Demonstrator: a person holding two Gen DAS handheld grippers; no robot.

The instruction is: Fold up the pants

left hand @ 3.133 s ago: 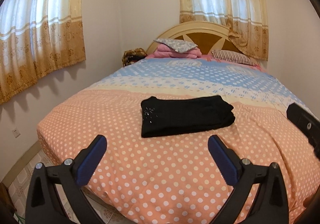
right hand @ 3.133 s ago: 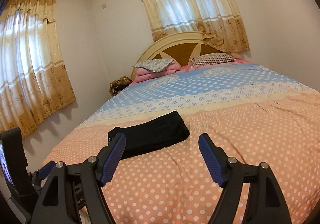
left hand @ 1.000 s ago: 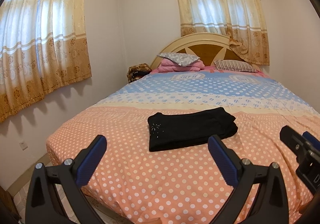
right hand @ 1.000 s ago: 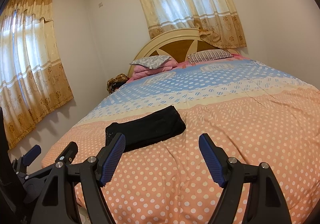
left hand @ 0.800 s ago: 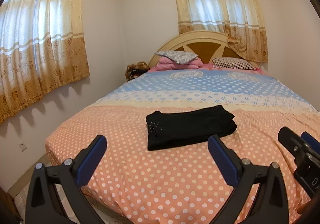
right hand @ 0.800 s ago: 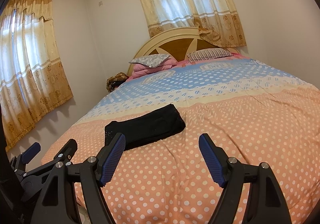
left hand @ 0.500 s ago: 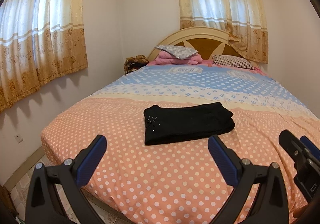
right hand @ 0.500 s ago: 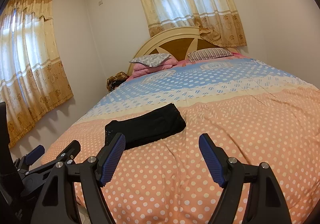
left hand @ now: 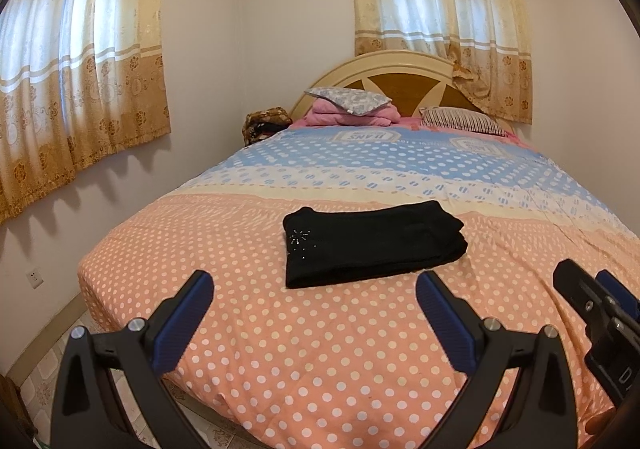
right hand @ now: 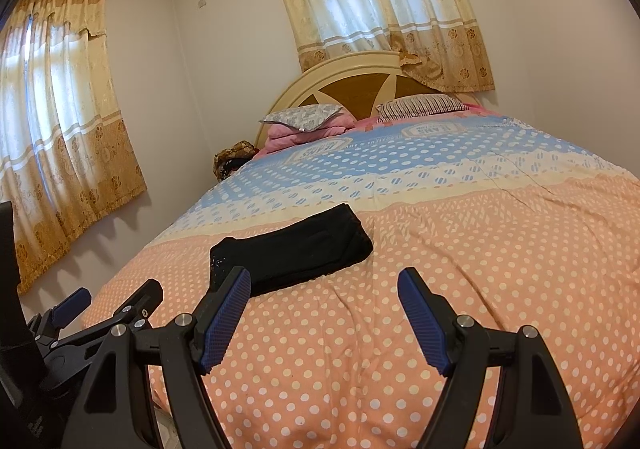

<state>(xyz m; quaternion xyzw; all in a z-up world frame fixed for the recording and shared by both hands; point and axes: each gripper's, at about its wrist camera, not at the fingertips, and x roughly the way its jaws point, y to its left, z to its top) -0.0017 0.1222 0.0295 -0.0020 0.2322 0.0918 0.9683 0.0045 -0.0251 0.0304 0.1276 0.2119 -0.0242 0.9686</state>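
The black pants (left hand: 372,241) lie folded into a compact rectangle on the orange dotted bedspread (left hand: 320,361), with small sparkles at their left end. They also show in the right wrist view (right hand: 296,249). My left gripper (left hand: 314,289) is open and empty, held back over the foot of the bed, short of the pants. My right gripper (right hand: 324,285) is open and empty, to the right of the left one and apart from the pants. The right gripper shows at the right edge of the left wrist view (left hand: 596,301).
The bed (right hand: 500,249) fills the room, with pillows (left hand: 348,99) and a pink folded blanket (left hand: 352,115) by the headboard (left hand: 404,77). Curtained windows (left hand: 76,61) are on the left and back walls. The floor (left hand: 44,381) shows at the lower left.
Both grippers stay open and empty, only drifting slightly. The folded pants have not moved on the bed.
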